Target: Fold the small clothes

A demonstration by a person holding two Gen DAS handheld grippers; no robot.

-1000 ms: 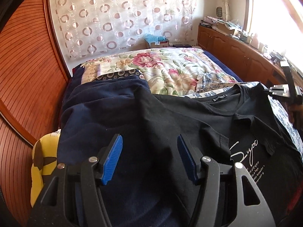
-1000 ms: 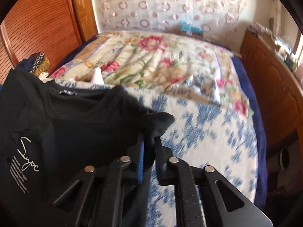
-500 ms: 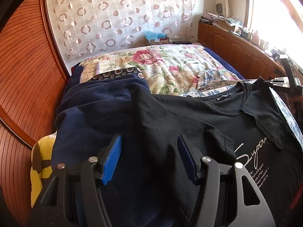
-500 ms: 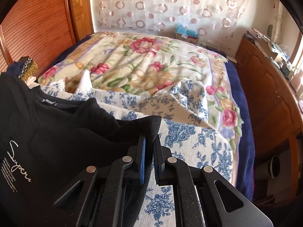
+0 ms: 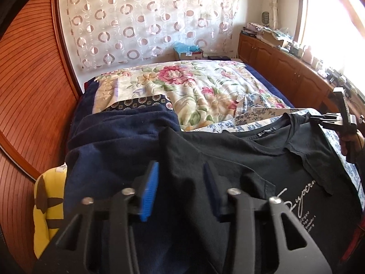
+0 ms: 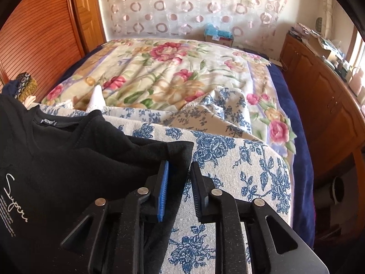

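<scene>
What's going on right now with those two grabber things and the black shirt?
Left tool open over black T-shirt. Right tool open, sleeve loose between the pads. Shirt spread front-up on blue floral cloth; navy garment alongside.

black T-shirt [image 6: 57, 164] | white script, partly readable "Super…" | small lines beneath, neck label: unreadable

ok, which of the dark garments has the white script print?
The black T-shirt, script on its chest; the navy garment left of it is plain.
</scene>
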